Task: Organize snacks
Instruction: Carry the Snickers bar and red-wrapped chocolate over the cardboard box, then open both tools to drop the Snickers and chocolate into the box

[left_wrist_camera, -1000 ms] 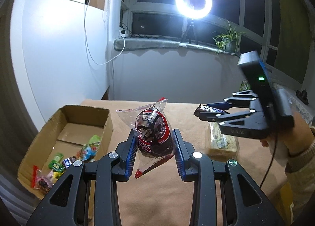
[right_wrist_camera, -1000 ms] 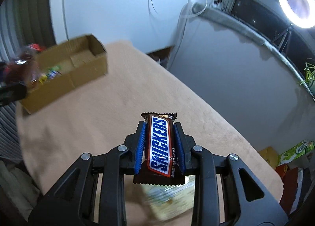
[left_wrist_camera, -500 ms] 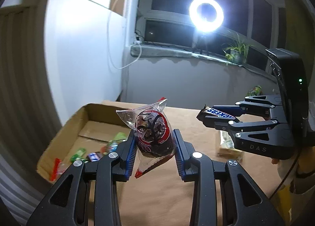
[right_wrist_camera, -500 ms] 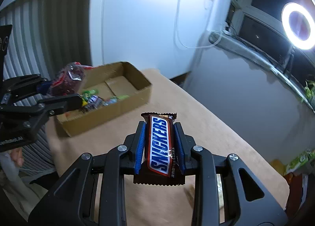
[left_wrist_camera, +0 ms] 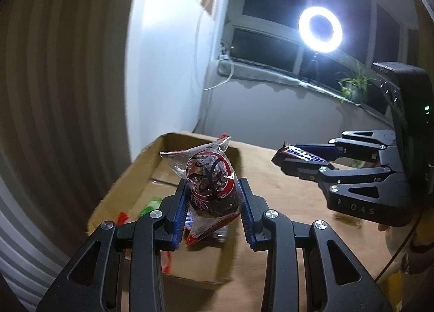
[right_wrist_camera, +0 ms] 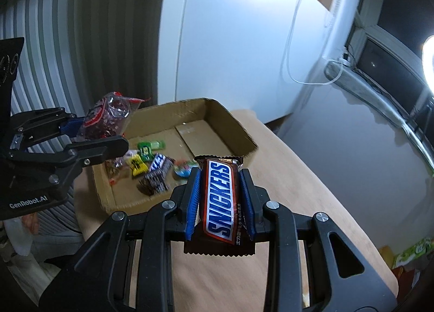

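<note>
My left gripper is shut on a clear red-printed snack bag and holds it above the near end of the open cardboard box. In the right wrist view the same bag hangs over the box's left side, inside the left gripper. My right gripper is shut on a Snickers bar, held above the table just short of the box. From the left wrist view the bar and right gripper float to the right of the box. Several small wrapped sweets lie in the box.
The tan table stretches right of the box. A white cabinet and a striped wall stand behind it. A ring light and a potted plant are at the window sill. A person's hand holds the right gripper.
Both grippers have travelled leftward toward the cardboard box, each keeping its snack. The box now sits closer and larger in both views, and the left gripper's bag is over it.
</note>
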